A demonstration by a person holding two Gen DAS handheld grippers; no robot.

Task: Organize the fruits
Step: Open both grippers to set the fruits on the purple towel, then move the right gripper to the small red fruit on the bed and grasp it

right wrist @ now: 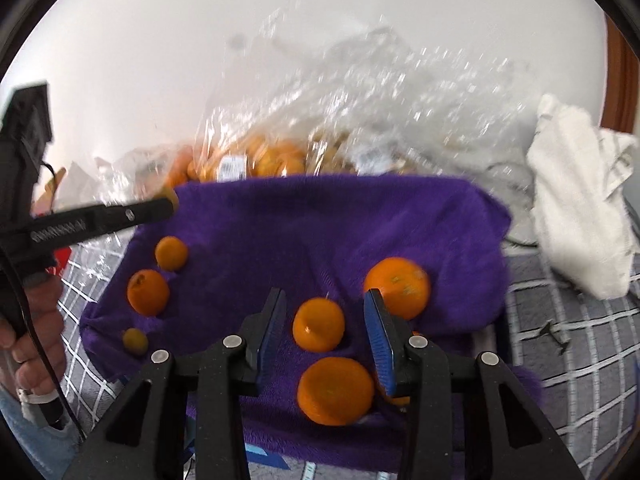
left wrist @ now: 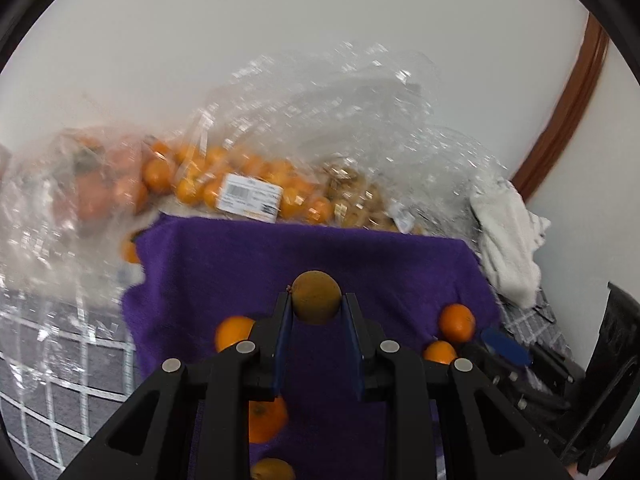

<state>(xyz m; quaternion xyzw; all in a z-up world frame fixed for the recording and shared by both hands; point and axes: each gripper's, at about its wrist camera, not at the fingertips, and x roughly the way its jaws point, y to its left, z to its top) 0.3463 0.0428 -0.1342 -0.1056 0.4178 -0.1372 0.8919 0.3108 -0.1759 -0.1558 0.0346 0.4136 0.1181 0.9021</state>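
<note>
My left gripper (left wrist: 316, 304) is shut on a small brownish-orange fruit (left wrist: 316, 298) and holds it above the purple towel (left wrist: 312, 252). Loose oranges lie on the towel around it, one at the left (left wrist: 232, 332), one at the right (left wrist: 457, 322). In the right wrist view my right gripper (right wrist: 325, 308) is open, its blue pads either side of a small orange (right wrist: 319, 324) on the towel (right wrist: 320, 220), with a bigger orange (right wrist: 335, 390) nearer and another (right wrist: 400, 290) right of it. The left gripper (right wrist: 170, 200) shows at the left.
Clear plastic bags of oranges (left wrist: 240, 184) and brown fruit (left wrist: 356, 196) lie behind the towel against a white wall. A white cloth (right wrist: 576, 208) sits at the right. The grey checked bedspread (right wrist: 580, 340) surrounds the towel. More small fruits (right wrist: 148, 292) lie on the towel's left.
</note>
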